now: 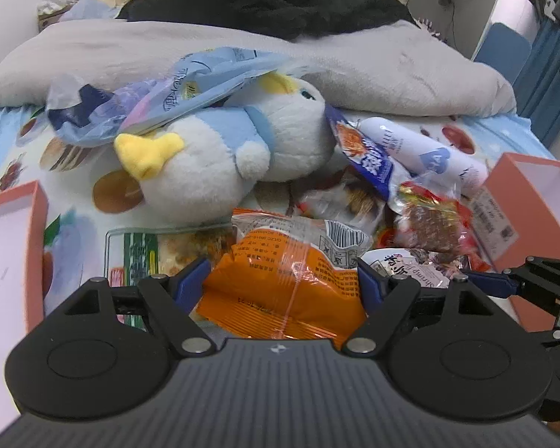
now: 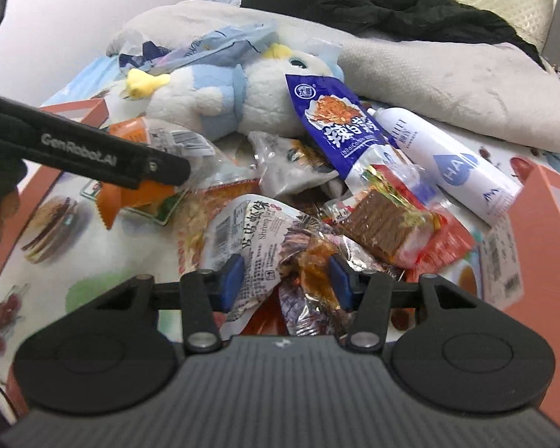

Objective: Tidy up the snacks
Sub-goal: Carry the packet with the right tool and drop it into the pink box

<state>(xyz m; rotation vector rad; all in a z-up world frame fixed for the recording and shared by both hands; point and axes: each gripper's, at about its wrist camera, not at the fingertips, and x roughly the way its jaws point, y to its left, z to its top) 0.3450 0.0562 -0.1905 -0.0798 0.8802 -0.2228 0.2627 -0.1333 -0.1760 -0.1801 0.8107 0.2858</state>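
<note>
My left gripper point(image 1: 283, 283) is shut on an orange snack packet point(image 1: 280, 261), whose crinkled sides bulge between the blue pads. In the right wrist view the same packet point(image 2: 145, 190) hangs under the left gripper's black finger point(image 2: 93, 153), lifted off the bedsheet. My right gripper point(image 2: 285, 280) is shut on a white shrimp snack packet point(image 2: 250, 231) with a clear end showing reddish pieces. More snacks lie in a pile ahead: a blue packet point(image 2: 328, 119), a red packet with a brown slab point(image 2: 388, 224) and a green-edged packet point(image 1: 138, 254).
An open pink box point(image 1: 11, 231) stands at the left and another point(image 1: 534, 194) at the right. A blue-and-white plush penguin point(image 1: 212, 156), a white bottle point(image 2: 455, 164), a grey blanket point(image 1: 354, 59) and black clothes lie behind the pile on the patterned bedsheet.
</note>
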